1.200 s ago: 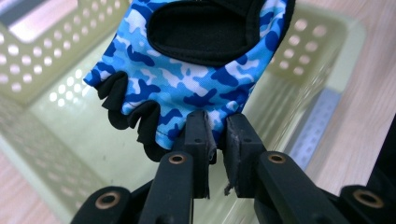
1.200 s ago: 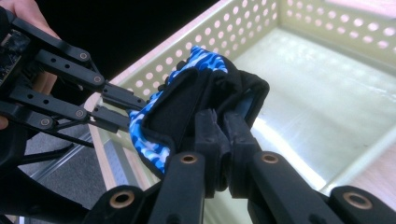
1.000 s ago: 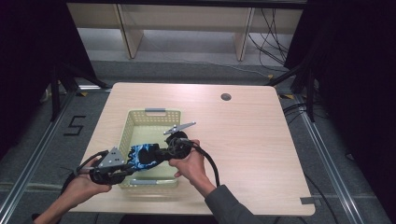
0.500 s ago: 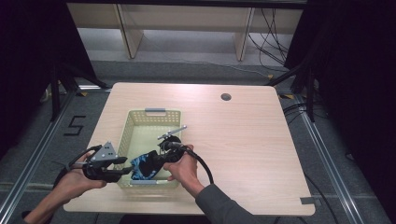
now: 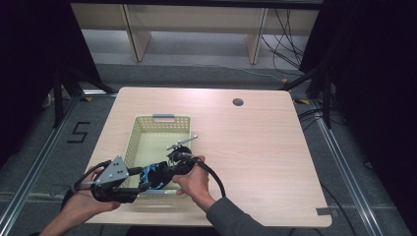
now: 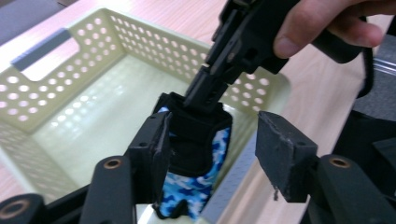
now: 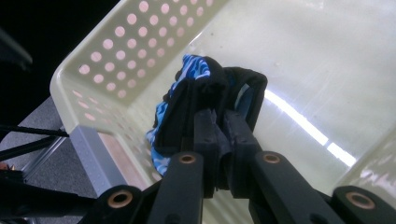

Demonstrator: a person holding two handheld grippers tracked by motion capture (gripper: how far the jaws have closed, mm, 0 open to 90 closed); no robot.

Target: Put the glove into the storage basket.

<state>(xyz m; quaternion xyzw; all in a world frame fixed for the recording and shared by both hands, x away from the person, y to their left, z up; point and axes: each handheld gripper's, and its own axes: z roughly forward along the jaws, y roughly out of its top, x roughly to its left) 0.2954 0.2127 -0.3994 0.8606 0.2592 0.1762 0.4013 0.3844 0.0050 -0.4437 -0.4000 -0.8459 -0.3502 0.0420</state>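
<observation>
The blue camouflage pouch (image 6: 196, 158) hangs over the near end of the yellow basket (image 5: 147, 132) on the table (image 5: 275, 142), grasped by the clenched right claw (image 7: 223, 140); the left claw (image 6: 212, 154) has just been opening, released around it.

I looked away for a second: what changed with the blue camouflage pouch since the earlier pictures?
The left tool has just opened, letting go of the pouch, and drawn back leftward. The right tool stays shut on the pouch over the basket.
</observation>
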